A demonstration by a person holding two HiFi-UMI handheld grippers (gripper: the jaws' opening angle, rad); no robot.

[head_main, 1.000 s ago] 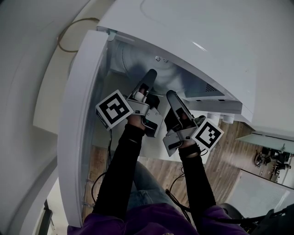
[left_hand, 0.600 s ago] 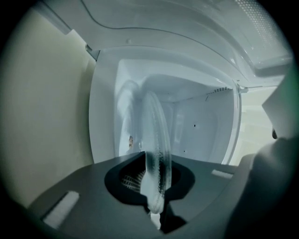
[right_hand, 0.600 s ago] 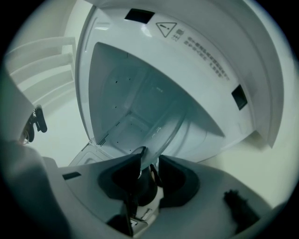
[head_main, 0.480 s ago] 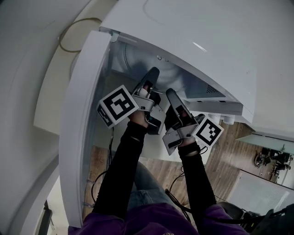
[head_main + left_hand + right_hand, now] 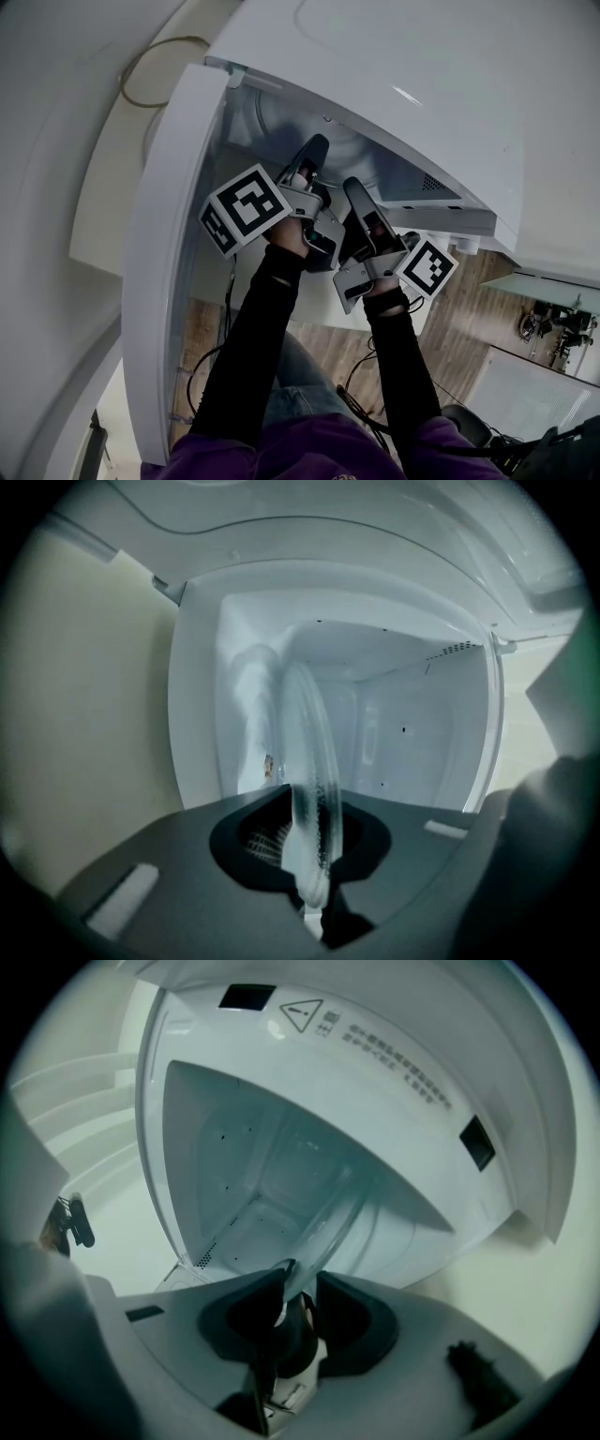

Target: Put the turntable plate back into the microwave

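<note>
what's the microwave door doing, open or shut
Open. In the head view the microwave door is swung out to the left, and both gripper views look straight into the cavity.

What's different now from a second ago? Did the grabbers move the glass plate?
The right gripper has just been closing its jaws around the rim of the glass plate. The left gripper tilted slightly, its marker cube turning more toward the head camera. Otherwise unchanged: the left gripper keeps its clamp on the plate, both stay at the opening of the microwave, and the door stands open.
</note>
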